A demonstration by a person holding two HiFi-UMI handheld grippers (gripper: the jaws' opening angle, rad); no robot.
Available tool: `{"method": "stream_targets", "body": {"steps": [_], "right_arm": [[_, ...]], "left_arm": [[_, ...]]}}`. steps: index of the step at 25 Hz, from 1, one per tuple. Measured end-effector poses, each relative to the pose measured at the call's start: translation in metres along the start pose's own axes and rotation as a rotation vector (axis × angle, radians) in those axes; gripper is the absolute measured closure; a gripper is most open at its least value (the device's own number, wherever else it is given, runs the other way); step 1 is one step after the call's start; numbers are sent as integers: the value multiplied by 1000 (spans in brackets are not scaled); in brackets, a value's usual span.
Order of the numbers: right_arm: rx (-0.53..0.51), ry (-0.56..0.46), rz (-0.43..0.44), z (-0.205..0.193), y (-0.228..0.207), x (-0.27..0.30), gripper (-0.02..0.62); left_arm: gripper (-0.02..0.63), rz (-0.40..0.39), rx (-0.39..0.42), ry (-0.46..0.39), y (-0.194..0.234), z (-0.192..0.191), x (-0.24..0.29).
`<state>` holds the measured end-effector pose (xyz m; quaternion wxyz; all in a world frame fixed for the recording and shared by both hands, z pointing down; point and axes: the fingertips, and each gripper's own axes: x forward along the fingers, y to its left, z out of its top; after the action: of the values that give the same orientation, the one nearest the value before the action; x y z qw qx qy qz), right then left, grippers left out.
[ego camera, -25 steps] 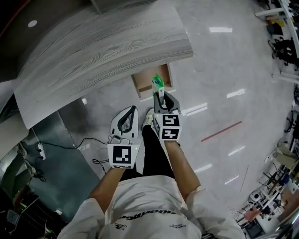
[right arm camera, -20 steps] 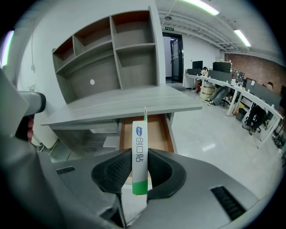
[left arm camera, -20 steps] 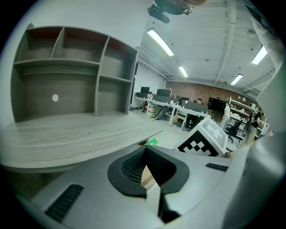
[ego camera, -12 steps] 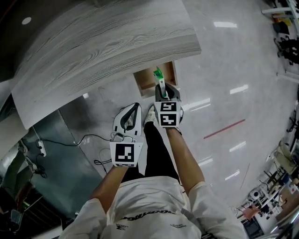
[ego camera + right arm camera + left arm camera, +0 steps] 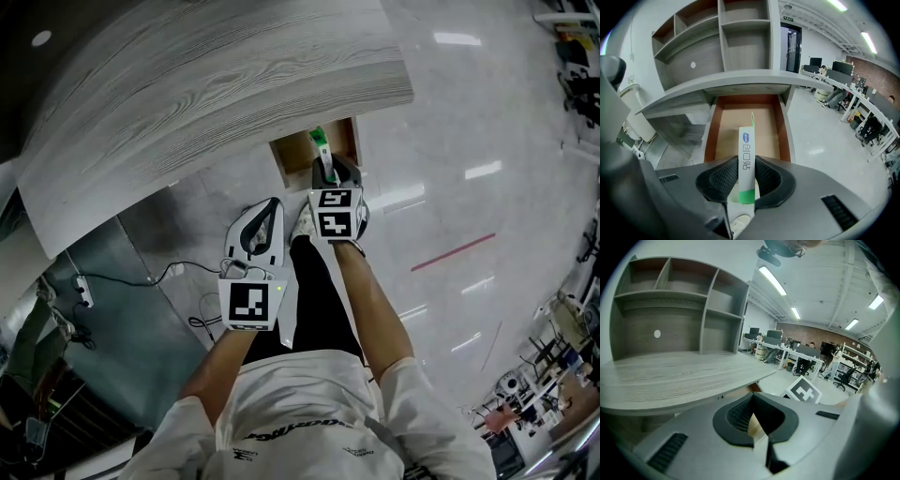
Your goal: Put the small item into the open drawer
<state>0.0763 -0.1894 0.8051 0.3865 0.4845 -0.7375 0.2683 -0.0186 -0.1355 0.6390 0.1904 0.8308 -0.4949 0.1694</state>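
**Open-plan office, grey wood desk: item poised over the drawer**

Pale polished floor [image 5: 469,141] throws back the ceiling lights, with a red line [image 5: 452,253] across it and a cable [image 5: 178,277] trailing by the desk [image 5: 234,94]. Shelving [image 5: 740,28] rises at the back of the desk, and rows of office workstations fill the far room.

The drawer [image 5: 726,131] is pulled out from under the desk edge, its brown bottom bare. The right gripper [image 5: 746,161] is clamped on the small item [image 5: 746,140], a flat white-and-green pack held upright and edge-on. It points steeply down with the pack directly above the drawer mouth (probably so it can drop in cleanly between the side walls). The item has not yet reached the drawer bottom.

The left gripper [image 5: 272,206] is closed and empty. It sits off to the side of the drawer, apparently just kept clear.
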Motion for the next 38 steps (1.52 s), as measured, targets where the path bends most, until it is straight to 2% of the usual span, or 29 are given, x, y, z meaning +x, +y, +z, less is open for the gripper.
{"method": "stream_targets", "body": {"steps": [4, 10, 19, 25, 31, 38], "right_arm": [[-13, 25, 2, -3, 1, 8, 474], [-14, 51, 4, -5, 4, 17, 474], [-10, 66, -1, -9, 3, 27, 471], [-1, 60, 17, -8, 5, 27, 426], [12, 41, 15, -5, 4, 13, 402], [41, 3, 27, 2, 7, -17, 402]], "left_arm": [[595, -1, -8, 10, 2, -3, 4], [595, 32, -82, 60, 6, -4, 4], [595, 41, -109, 72, 7, -11, 6], [595, 45, -108, 73, 8, -13, 6], [595, 14, -29, 21, 3, -7, 2], [595, 59, -27, 38, 6, 3, -11]]}}
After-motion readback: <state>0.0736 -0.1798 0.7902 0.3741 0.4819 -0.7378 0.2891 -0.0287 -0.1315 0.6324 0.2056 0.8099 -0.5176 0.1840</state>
